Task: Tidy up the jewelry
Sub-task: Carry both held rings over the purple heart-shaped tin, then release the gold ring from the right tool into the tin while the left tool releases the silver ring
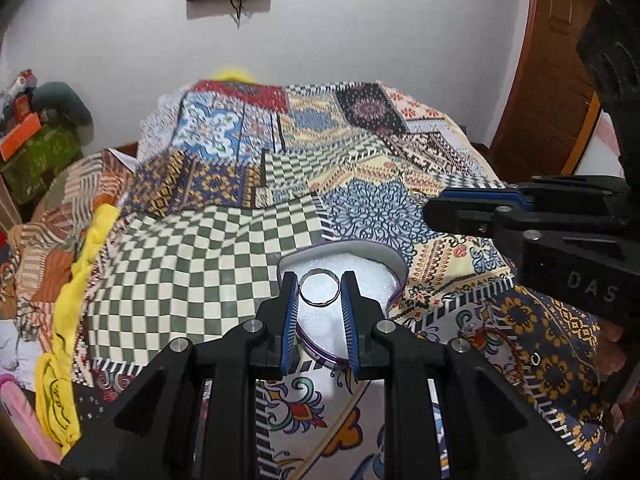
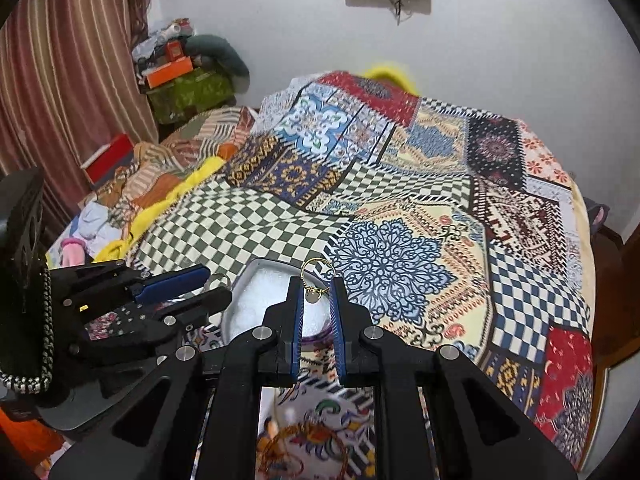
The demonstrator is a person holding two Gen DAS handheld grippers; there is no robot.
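Observation:
My left gripper (image 1: pixel 319 280) is shut on a silver ring (image 1: pixel 320 289), held above the white padded inside of a heart-shaped jewelry box (image 1: pixel 394 266). In the right wrist view the left gripper (image 2: pixel 212 280) comes in from the left with the silver ring (image 2: pixel 218 280) at its tips. My right gripper (image 2: pixel 317 284) is shut on a thin gold ring (image 2: pixel 316 276) with a small ornament, just over the box's (image 2: pixel 240 300) right part. A beaded bracelet (image 2: pixel 304 452) lies on the cloth below my right gripper.
A patchwork cloth (image 2: pixel 400 220) covers the bed. Piled clothes (image 2: pixel 120 200) and a yellow cloth (image 1: pixel 72 320) lie along the left. Boxes (image 2: pixel 176 68) are stacked by the striped curtain (image 2: pixel 72 80). A wooden door (image 1: pixel 560 60) stands at the right.

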